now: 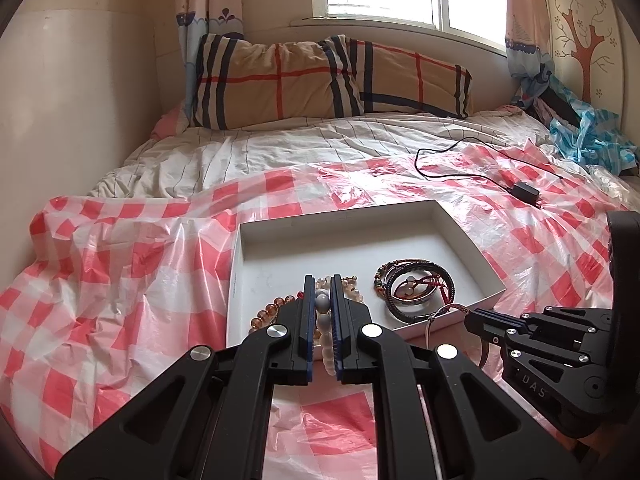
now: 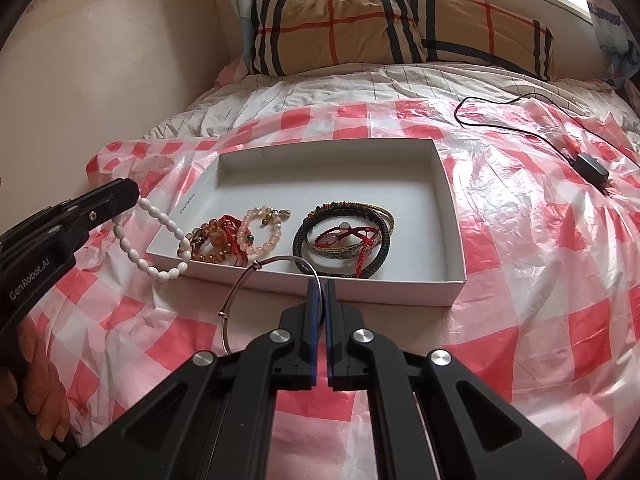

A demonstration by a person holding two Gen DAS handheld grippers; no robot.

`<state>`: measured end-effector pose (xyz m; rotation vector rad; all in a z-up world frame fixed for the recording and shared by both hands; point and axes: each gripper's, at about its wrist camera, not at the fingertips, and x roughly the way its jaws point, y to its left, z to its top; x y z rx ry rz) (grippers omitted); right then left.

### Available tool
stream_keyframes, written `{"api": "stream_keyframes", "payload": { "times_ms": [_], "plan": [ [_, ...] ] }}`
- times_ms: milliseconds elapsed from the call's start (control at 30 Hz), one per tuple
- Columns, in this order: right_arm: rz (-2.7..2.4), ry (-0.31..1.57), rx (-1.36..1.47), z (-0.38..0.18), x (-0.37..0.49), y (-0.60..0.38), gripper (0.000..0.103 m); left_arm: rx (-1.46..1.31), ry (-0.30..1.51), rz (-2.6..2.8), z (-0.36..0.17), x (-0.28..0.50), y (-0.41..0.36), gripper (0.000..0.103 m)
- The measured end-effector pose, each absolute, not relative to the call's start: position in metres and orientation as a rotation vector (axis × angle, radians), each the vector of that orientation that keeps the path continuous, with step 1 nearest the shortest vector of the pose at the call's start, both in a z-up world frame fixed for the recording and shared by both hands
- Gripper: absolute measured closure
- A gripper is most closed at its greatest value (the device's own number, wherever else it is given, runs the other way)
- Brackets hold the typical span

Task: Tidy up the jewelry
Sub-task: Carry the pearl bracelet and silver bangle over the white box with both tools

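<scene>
- Grippers, 2, black with blue pads: left gripper point(image 1: 322, 280) closed on white bead bracelet point(image 2: 150, 248); right gripper point(image 2: 321, 284) closed on thin metal bangle point(image 2: 240, 292).
- White bead bracelet, 1: pinched between the left pads, loop hanging from the fingertips over the box's near left corner, lowest beads at the rim.
- Thin metal bangle, 1: open-ended wire hoop with small knob ends, gripped at its right side, held just in front of the near wall of the box, upper end reaching over the rim.
- White box point(image 2: 452, 208), 1: shallow, rectangular, open-topped, resting on the checked sheet; far half bare.
- Beaded bracelets point(image 2: 236, 236) inside the box, near left: amber-brown, pale pink and red pieces heaped together, touching; at least 3, exact count not clear.
- Dark braided bands point(image 2: 344, 236) inside the box, near middle: ring-shaped stack with red cord and a pale bead among them, several overlapping; exact count not clear.
- Red-and-white checked plastic sheet point(image 2: 520, 280), 1: wrinkled, spread over the bed.
- Plaid pillows point(image 2: 400, 24), 2: side by side at the head of the bed, under the window.
- Black cable with adapter point(image 2: 592, 168), 1: lying on the sheet, well apart from the box, to its right.
- Hand point(image 2: 44, 380), 1: partly seen behind the left gripper.
</scene>
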<state>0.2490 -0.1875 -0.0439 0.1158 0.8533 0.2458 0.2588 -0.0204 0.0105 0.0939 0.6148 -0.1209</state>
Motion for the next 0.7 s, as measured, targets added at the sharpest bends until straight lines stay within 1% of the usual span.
{"api": "stream_keyframes", "payload": {
  "times_ms": [367,700],
  "plan": [
    [0.158,0.848,-0.034,-0.043,0.245,-0.179,0.099,0.103,0.623,-0.121,0.007,0.261,-0.025,0.096],
    [0.135,0.774,-0.087,-0.030,0.238,-0.177,0.099,0.100,0.617,-0.123,0.007,0.261,-0.026,0.096]
  ]
}}
